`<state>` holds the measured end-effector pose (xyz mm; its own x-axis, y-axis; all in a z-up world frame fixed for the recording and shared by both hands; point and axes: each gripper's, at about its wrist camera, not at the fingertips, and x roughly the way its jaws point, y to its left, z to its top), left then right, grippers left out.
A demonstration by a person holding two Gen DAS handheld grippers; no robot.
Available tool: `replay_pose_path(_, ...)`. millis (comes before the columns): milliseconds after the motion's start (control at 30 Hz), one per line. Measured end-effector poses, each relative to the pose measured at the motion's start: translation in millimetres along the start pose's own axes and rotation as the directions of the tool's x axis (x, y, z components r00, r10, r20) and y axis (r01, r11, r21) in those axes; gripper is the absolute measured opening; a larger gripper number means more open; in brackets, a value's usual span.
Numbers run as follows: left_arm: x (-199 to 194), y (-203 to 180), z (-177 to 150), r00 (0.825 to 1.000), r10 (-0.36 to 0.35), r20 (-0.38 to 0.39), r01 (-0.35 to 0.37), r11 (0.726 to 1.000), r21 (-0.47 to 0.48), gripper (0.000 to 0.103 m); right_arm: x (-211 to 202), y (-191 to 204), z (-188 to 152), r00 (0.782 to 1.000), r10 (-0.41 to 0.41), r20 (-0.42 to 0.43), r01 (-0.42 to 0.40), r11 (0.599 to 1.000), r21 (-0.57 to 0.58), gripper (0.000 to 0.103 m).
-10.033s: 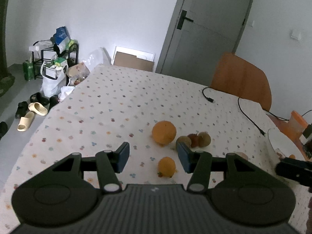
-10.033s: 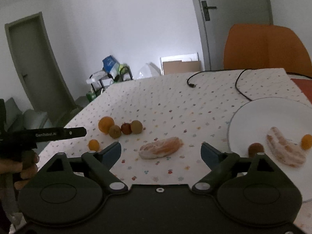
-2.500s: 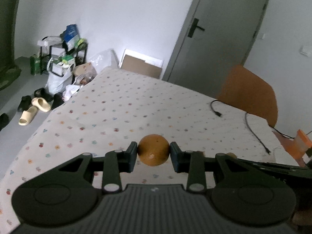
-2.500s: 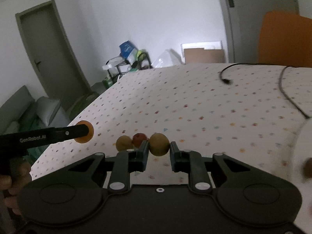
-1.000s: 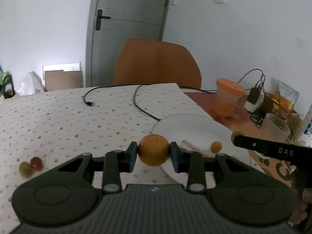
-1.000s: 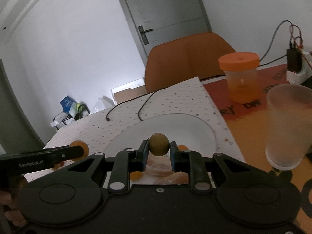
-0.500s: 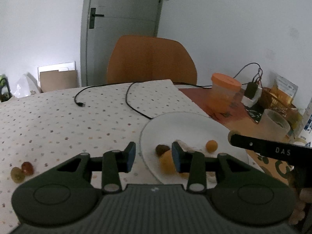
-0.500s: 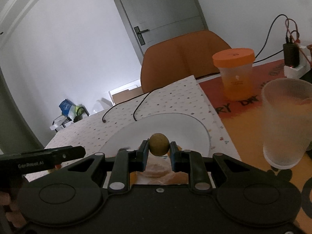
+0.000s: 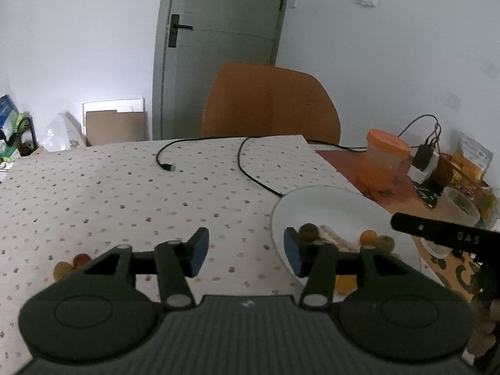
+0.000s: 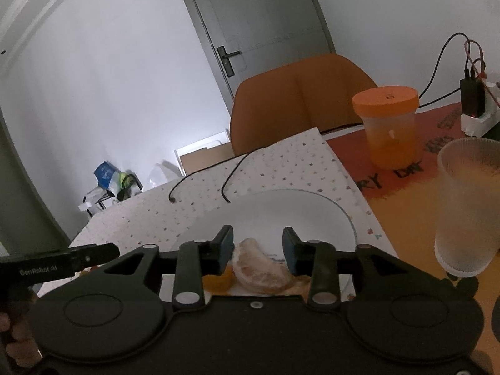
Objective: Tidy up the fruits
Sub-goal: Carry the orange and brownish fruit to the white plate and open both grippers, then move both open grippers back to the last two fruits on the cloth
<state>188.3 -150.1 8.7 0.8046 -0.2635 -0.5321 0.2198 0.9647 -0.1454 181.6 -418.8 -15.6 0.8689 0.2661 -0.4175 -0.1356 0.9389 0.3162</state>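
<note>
My left gripper [image 9: 245, 250] is open and holds nothing, above the tablecloth just left of the white plate [image 9: 328, 200]. The plate carries a brown fruit [image 9: 307, 231], a peeled citrus piece [image 9: 331, 234], a small orange [image 9: 368, 237], a yellow-green fruit [image 9: 385, 242] and a large orange [image 9: 345, 282] half hidden behind my finger. Two small fruits, one red [image 9: 82, 259] and one yellow-green [image 9: 61, 269], lie on the cloth at far left. My right gripper [image 10: 257, 250] is open over the plate [image 10: 281, 209], above a peeled segment [image 10: 261, 268] and an orange [image 10: 217, 278].
An orange-lidded container [image 10: 389, 125] and a frosted cup [image 10: 468, 206] stand right of the plate on a red mat. A black cable [image 9: 250, 168] crosses the dotted cloth. An orange chair [image 9: 268, 103] sits at the far edge, with a charger block [image 9: 423, 162] at the back right.
My left gripper has opened wider, with the large orange left on the plate. My right gripper has opened and let go of the yellow-green fruit, which now lies on the plate.
</note>
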Motion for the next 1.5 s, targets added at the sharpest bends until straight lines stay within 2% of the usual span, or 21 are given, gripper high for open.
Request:
replay_pose_path(133,-6,13,-2,0.999,0.036,0.012,-0.036,0.999,-0.027,0.072,2,7,0,1.000,0.012,-0.007,-0.012,1.000,-0.010,0.036)
replay_pose_path(333,-16,31,-5,0.996,0.091,0.026,-0.090,0.995,-0.035,0.082,10,19,-3,0.999,0.029,-0.028,-0.029,1.000,-0.009,0.036)
replay_pose_path(1000,-56,91,-11,0.981,0.188,0.055,-0.180,0.976,-0.124,0.083,12,74,-10,0.995,0.084,-0.049,-0.088,0.993,-0.083,0.049)
replay_pose_path(1500,-65,131,-17,0.974,0.222,0.042,-0.210,0.959,-0.191,0.083,27,106,-10,0.991,0.103,-0.086,-0.114,0.985,-0.128,0.053)
